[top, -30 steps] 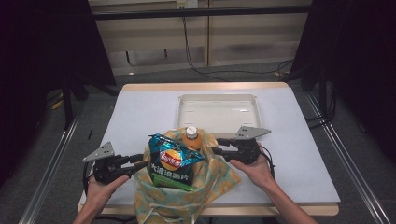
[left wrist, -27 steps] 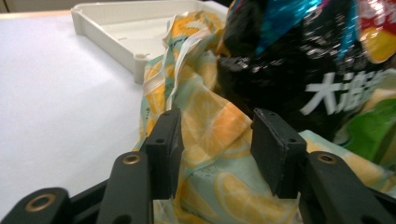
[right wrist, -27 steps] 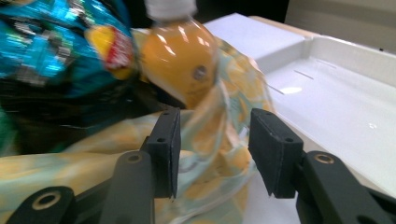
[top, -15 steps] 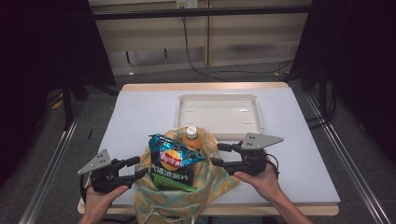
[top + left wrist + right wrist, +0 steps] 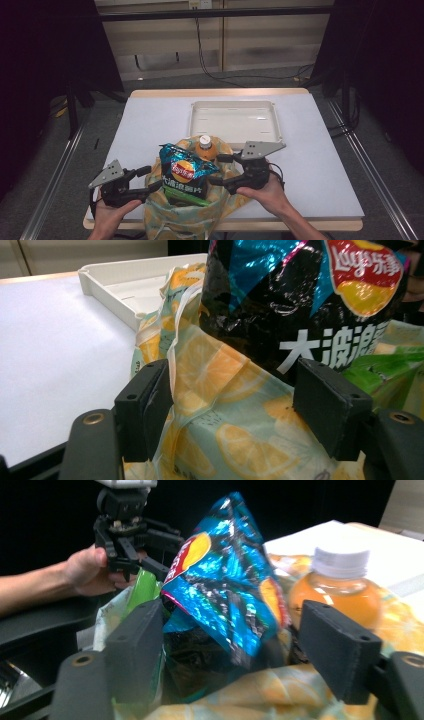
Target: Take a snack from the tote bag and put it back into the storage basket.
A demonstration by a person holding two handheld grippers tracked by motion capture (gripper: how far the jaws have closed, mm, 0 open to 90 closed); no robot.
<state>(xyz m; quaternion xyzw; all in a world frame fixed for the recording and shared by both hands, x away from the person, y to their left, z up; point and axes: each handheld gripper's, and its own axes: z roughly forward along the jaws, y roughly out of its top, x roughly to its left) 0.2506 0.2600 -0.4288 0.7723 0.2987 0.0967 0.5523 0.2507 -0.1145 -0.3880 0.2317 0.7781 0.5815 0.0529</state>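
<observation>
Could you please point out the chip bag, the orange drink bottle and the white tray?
chip bag (image 5: 185, 172), high view, on its front logo.
bottle (image 5: 345, 587), right gripper view, on its orange body.
tray (image 5: 232, 104), high view, on its far rim.

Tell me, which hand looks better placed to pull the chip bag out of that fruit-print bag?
Probably the right gripper: its open jaws straddle the chip bag, while the left gripper straddles the fruit-print bag.

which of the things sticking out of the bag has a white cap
The orange drink bottle, at the back of the lemon-print bag nearest the white tray. The chip packet in front of it is a crinkly blue foil packet without a cap.
</observation>
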